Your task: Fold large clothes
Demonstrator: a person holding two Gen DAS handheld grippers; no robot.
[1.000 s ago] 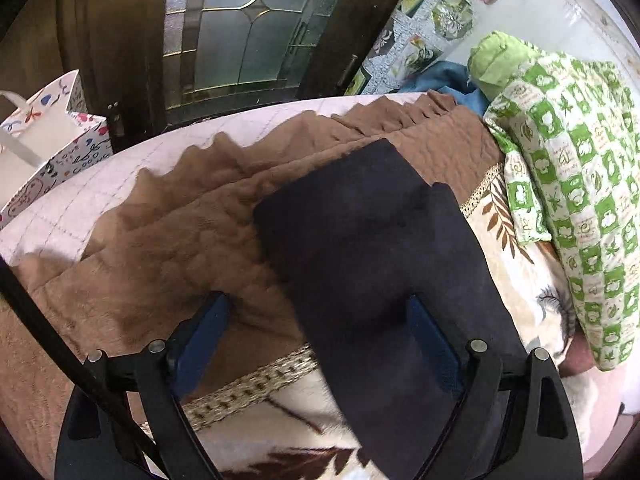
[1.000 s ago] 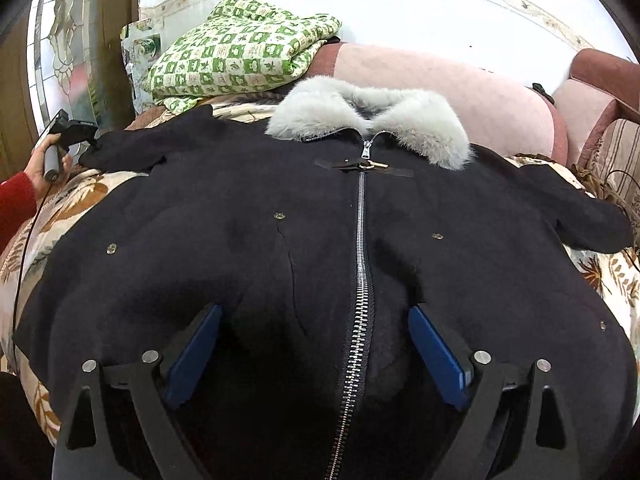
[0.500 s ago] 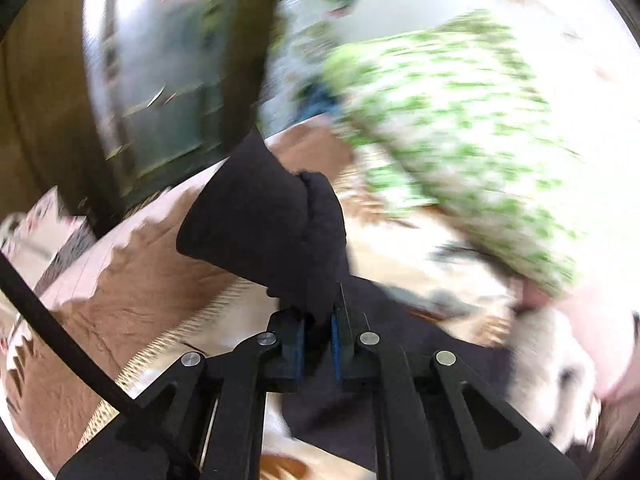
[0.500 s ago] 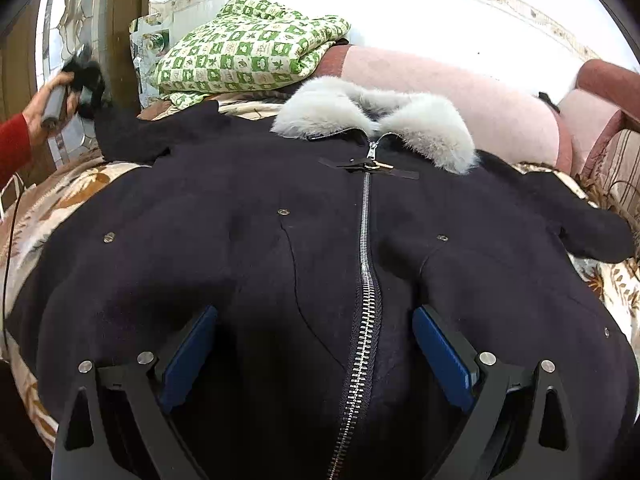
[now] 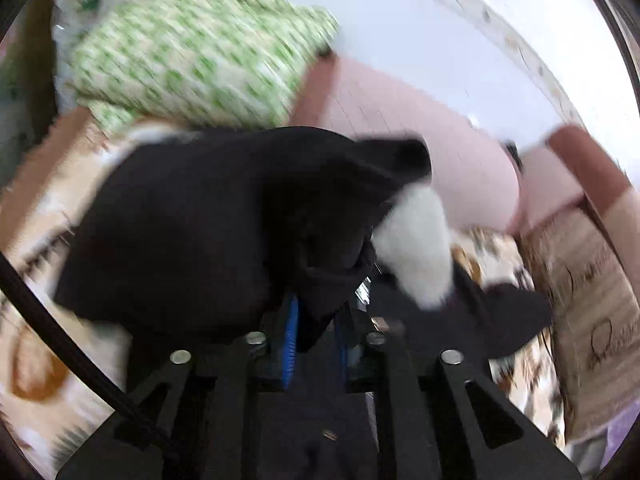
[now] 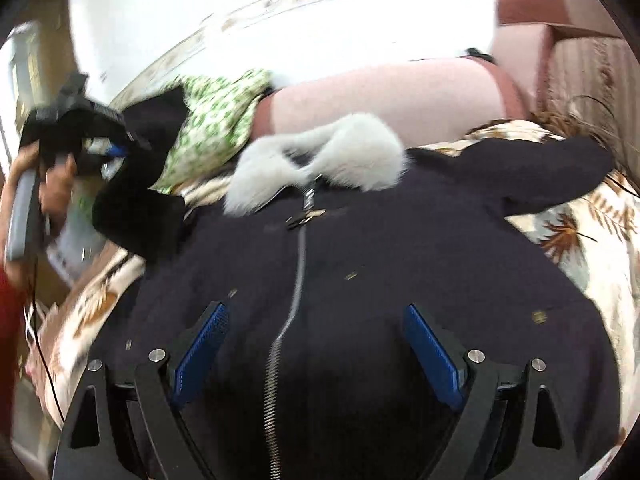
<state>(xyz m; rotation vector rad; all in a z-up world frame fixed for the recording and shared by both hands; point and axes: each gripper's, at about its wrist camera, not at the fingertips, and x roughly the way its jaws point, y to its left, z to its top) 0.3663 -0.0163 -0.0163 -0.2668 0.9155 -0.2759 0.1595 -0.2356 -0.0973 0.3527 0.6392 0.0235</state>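
A black zip-up coat (image 6: 360, 280) with a grey-white fur collar (image 6: 320, 160) lies front-up on the bed. In the left wrist view my left gripper (image 5: 316, 320) grips the coat's sleeve (image 5: 200, 220). The black fabric fills the narrow gap between the blue pads, and the jaws are opening. The sleeve is lifted and bunched over the coat, close to the fur collar (image 5: 416, 248). The right wrist view shows that gripper (image 6: 116, 148) raised at the left in a hand (image 6: 56, 188). My right gripper (image 6: 318, 354) hovers open over the coat's lower front, astride the zip (image 6: 298, 264).
A folded green checked blanket (image 5: 192, 48) and a pink bolster (image 5: 420, 140) lie along the wall behind the coat. A leaf-patterned cover (image 6: 580, 232) spreads under it. The other sleeve (image 6: 540, 172) lies stretched out at the right. A brown cushion (image 5: 592, 280) stands at the right.
My left gripper shut on the sleeve end, lifted it off the bed and swung it over toward the fur collar. My right gripper tilted and shifted a little and stays open.
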